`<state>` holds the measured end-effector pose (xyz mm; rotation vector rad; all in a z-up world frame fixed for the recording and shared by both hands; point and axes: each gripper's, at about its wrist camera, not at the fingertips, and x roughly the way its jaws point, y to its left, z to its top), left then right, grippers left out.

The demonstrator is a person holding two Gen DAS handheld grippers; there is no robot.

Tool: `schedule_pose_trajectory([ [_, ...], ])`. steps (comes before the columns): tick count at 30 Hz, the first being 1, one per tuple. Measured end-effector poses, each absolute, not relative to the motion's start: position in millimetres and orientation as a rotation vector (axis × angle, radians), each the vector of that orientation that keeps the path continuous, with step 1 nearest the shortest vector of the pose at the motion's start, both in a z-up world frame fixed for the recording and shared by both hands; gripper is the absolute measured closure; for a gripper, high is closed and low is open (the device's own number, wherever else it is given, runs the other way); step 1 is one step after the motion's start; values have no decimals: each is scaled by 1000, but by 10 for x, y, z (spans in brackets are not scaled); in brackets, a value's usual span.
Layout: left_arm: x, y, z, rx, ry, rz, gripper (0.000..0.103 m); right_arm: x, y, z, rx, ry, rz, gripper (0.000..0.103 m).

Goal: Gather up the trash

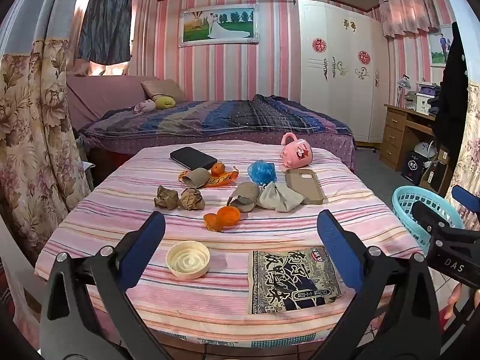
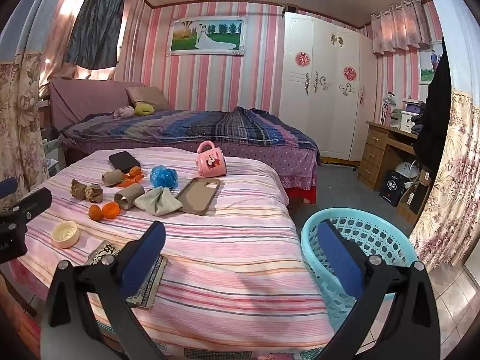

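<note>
Trash lies on a pink striped cloth [image 1: 126, 210] over a table: a printed snack packet [image 1: 292, 279], a cream plastic lid [image 1: 188, 259], an orange cap with peel [image 1: 222, 217], two crumpled brown paper balls [image 1: 179, 199], cardboard tubes [image 1: 244, 200], a grey cloth wad [image 1: 279, 198] and a blue plastic wad [image 1: 261, 171]. My left gripper [image 1: 240, 225] hovers open above the near edge, nothing between its fingers. My right gripper [image 2: 240, 234] is open too, between the cloth [image 2: 225, 255] and a turquoise basket [image 2: 375, 228] at the right.
A pink mug [image 1: 297, 152] lies on its side, with a brown phone case [image 1: 303, 185], a black phone [image 1: 193, 157] and an orange [image 1: 218, 169] further back. Behind stand a bed [image 1: 210, 120], a white wardrobe [image 1: 339, 69] and a wooden desk [image 1: 402, 132]. Floral curtains [image 1: 27, 138] hang on both sides.
</note>
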<state>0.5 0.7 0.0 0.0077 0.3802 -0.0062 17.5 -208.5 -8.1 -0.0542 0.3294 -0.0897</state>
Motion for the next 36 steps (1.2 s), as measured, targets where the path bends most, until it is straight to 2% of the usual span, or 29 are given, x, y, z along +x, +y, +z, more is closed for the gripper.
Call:
schedule_pose_trajectory([
  [17, 6, 50, -33, 12, 375, -5, 5, 86, -2127, 59, -64, 313, -98, 4],
  [36, -12, 27, -19, 7, 374, -3, 5, 149, -2098, -58, -70, 319, -101, 4],
])
